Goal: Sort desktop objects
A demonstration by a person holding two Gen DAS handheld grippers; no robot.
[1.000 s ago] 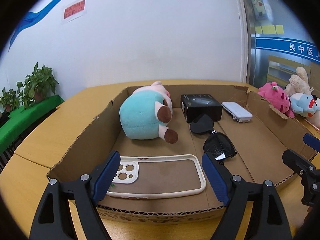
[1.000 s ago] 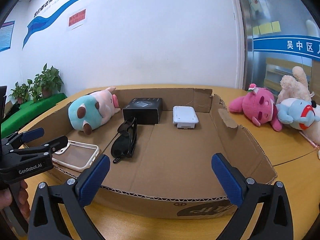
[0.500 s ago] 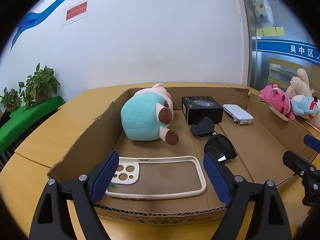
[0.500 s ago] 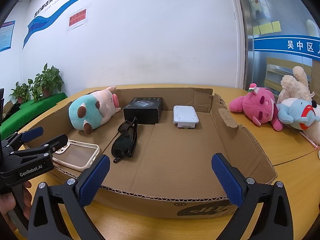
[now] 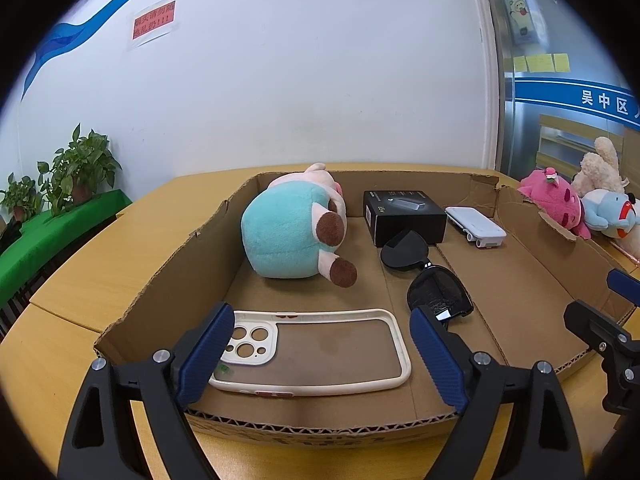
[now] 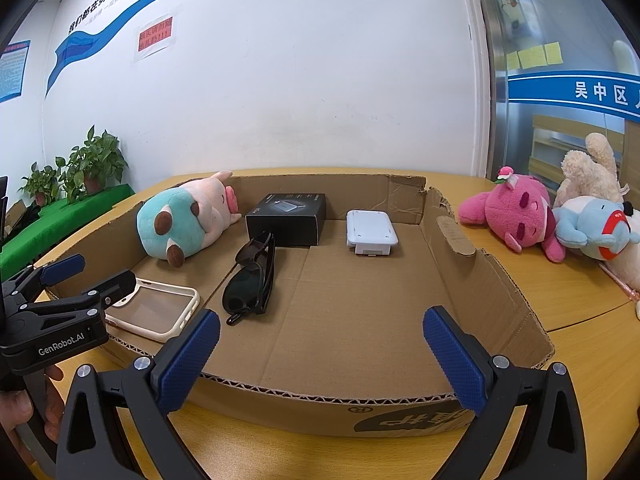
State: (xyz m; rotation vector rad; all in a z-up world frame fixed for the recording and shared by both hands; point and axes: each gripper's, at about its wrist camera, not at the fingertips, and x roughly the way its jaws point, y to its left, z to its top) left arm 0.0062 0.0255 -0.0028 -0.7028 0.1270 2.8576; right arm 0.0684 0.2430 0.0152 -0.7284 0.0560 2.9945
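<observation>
The left gripper (image 5: 320,344) hung just above the near wall of the cardboard box (image 5: 168,264), its jaws wide and having just been opening further, with the phone case (image 5: 316,354) lying flat on the box floor in line between them but untouched by either blue pad. The right gripper (image 6: 320,356) also stood wide and empty at the near wall, toward the bare right half of the box. Judging from this, the case had been set down and the step in hand was a clean release: the left gripper would do best to back straight away so no pad caught the case's thin, raised cream rim. The case looked like smooth, slightly flexible plastic with a clear back and round camera holes. Behind it lay a soft teal and pink plush cow (image 5: 294,234), rounded and squashy, then folded sunglasses (image 5: 424,276) with glossy dark lenses that could scratch, a matte black carton (image 5: 404,214) with crisp edges, and a small white hard-shelled device (image 5: 476,226). Outside, on the wooden table (image 6: 580,332), a pink plush (image 6: 512,216) and other soft toys were apparently not yet sorted.
</observation>
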